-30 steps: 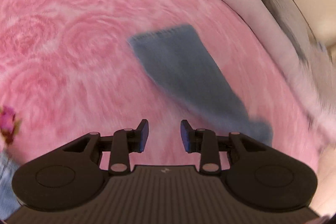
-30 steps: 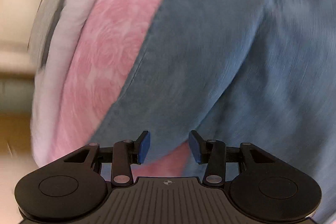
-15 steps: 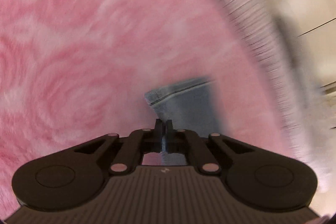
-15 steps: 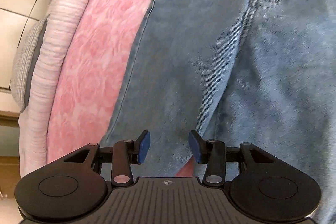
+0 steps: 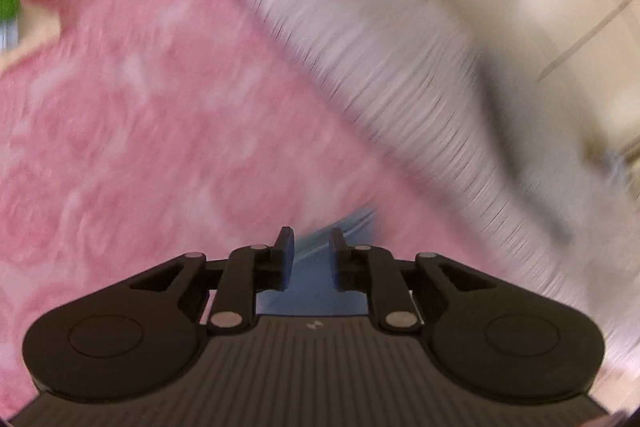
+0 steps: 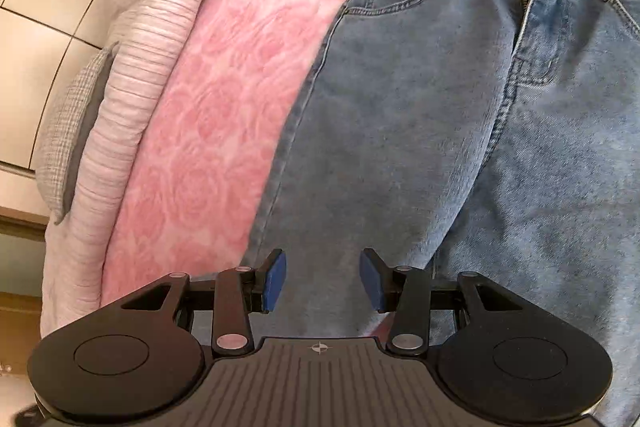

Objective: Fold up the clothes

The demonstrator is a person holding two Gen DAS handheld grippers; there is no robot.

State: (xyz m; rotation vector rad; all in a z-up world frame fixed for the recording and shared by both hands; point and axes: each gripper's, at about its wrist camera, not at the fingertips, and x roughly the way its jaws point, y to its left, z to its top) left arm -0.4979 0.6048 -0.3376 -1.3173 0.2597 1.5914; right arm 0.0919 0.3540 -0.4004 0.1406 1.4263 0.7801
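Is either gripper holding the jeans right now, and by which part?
Neither: left gripper and right gripper are both open, with the jeans lying flat.

I count one pair of jeans (image 6: 460,131), one pink blanket (image 6: 208,115), one white quilt (image 6: 132,67), one grey checked pillow (image 6: 66,135), two grippers, left (image 5: 311,253), right (image 6: 322,277)

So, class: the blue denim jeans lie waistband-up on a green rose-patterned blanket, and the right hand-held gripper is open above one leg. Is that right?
Not quite. The right wrist view shows the rose-patterned blanket is pink, not green. The blue denim jeans do lie on it, waistband at the top, and the right hand-held gripper is open above one leg.
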